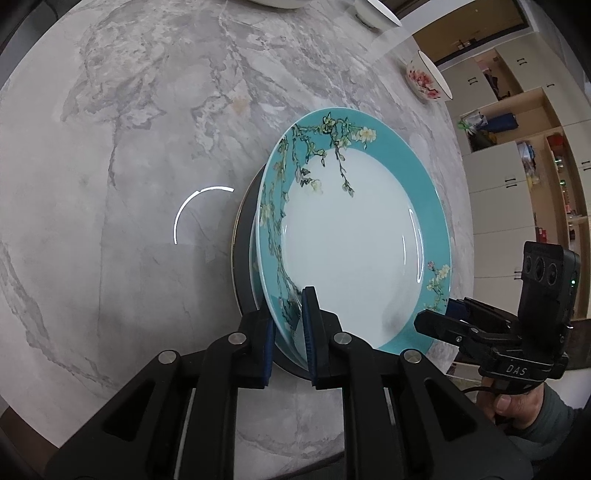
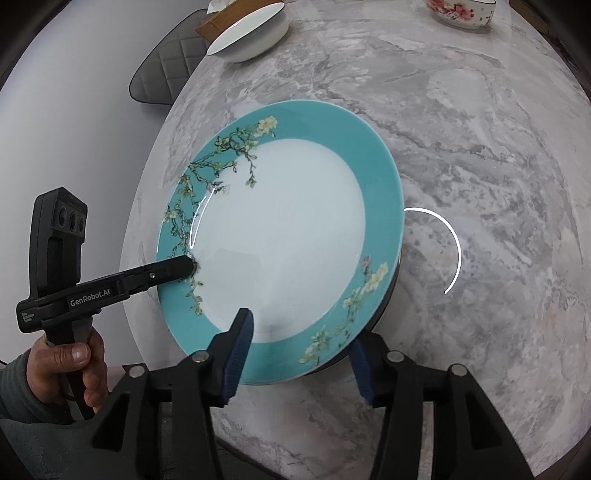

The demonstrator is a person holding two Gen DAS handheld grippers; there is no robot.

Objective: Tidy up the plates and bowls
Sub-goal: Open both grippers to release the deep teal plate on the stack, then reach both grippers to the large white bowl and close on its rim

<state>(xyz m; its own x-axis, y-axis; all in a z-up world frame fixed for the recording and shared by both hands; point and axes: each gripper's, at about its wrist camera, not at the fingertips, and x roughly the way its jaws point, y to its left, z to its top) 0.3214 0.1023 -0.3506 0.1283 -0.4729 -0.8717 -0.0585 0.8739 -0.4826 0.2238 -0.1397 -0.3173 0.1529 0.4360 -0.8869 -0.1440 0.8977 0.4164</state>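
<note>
A teal-rimmed plate with a white centre and blossom branches (image 1: 351, 236) sits on top of a dark plate (image 1: 245, 236) on the marble table. My left gripper (image 1: 290, 332) is shut on the teal plate's near rim; it also shows in the right wrist view (image 2: 188, 267) clamped on the plate's left rim. My right gripper (image 2: 299, 360) is open, its jaws straddling the near edge of the teal plate (image 2: 288, 236) with one pad above and one below. It shows at the right of the left wrist view (image 1: 448, 314).
A white bowl (image 2: 251, 35) stands at the far left of the table and a bowl with pink flowers (image 2: 461, 13) at the far right; the flowered bowl also shows in the left wrist view (image 1: 426, 79). A grey chair (image 2: 166, 70) stands beyond the table edge. Cupboards (image 1: 517, 166) line the wall.
</note>
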